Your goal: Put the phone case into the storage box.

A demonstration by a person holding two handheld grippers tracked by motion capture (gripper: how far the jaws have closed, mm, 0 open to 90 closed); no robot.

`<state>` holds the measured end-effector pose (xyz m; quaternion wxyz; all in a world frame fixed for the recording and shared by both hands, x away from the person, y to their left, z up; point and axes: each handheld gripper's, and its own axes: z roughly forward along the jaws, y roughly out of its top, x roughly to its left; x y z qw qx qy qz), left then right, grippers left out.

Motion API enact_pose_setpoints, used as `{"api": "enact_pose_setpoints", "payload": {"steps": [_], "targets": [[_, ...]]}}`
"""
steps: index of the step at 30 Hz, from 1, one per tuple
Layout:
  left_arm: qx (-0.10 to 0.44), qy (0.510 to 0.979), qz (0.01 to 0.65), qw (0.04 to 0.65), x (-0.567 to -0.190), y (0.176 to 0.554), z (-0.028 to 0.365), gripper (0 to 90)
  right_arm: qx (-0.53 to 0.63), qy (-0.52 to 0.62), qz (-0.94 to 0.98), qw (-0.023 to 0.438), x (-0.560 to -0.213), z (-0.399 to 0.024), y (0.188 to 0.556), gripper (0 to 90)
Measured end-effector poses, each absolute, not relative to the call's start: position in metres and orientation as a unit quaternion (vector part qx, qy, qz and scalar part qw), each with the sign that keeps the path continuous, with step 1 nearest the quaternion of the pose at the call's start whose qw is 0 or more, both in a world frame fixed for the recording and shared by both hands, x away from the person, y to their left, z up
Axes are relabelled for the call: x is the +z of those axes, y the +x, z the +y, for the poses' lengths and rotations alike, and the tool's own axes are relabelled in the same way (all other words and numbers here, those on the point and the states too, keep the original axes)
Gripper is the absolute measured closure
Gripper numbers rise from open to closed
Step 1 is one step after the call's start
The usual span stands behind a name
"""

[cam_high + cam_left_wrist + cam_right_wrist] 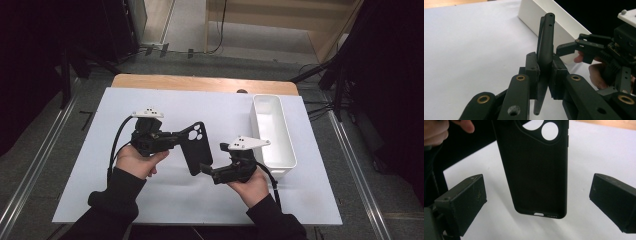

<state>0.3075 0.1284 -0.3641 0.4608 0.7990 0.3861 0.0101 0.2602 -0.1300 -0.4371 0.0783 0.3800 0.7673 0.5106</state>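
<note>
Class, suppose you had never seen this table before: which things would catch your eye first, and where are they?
A black soft phone case with round camera holes is held off the white table sheet at the centre, clamped on its edge by the left gripper. The right gripper waits at the case's lower end, jaws wide apart on either side and not touching. A long white plastic bin stands at the right.

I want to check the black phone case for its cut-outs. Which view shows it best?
The right gripper view: the phone case faces the camera, with its round camera holes and bottom port slots plain. The left gripper view shows it edge-on, clamped in the left tongs. The high view shows it small, held above the table.
</note>
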Motion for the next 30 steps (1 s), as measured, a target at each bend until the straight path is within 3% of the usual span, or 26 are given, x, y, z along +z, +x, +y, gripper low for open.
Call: {"api": "enact_pose_setpoints", "payload": {"steps": [30], "targets": [[0.028, 0.795, 0.417, 0.439, -0.355, 0.326, 0.099, 79.8, 0.506, 0.416, 0.746, 0.121, -0.429, -0.109, 0.281, 0.0]]}}
